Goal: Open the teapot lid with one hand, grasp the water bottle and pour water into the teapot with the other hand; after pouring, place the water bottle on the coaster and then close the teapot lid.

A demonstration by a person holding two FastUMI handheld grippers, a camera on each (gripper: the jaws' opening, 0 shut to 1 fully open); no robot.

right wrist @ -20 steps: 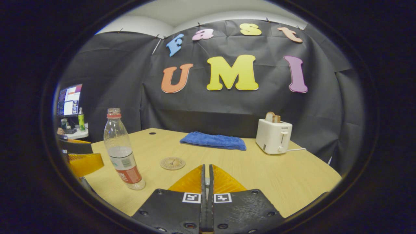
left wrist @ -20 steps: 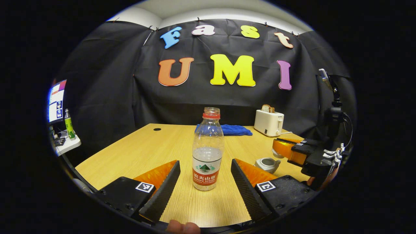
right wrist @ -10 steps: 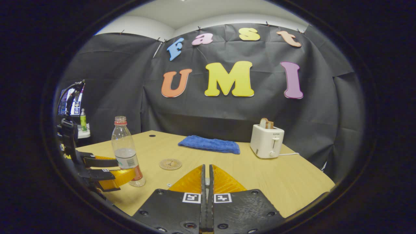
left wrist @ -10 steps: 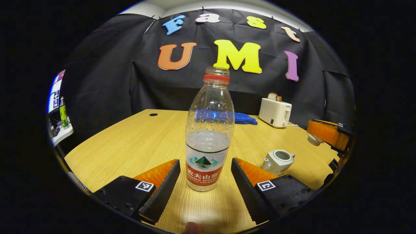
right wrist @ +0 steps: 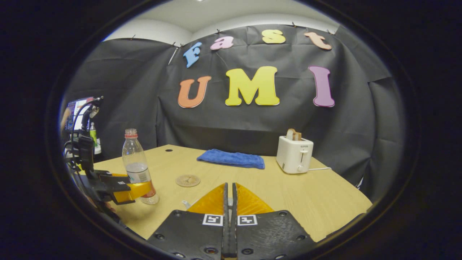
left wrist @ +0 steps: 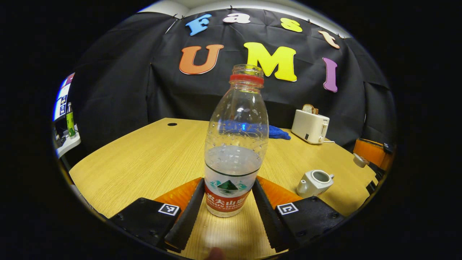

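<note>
The left gripper is held level and low over the table, pointing at the back wall. Half a second ago its fingers stood wide of the water bottle; now they have closed in and press both sides of its labelled base, the bottle upright between them and standing on the table. The open teapot sits to the right of these fingers. The right gripper is held level above the table, fingers pressed together on the teapot lid, barely visible between them. The coaster lies ahead to its left.
</note>
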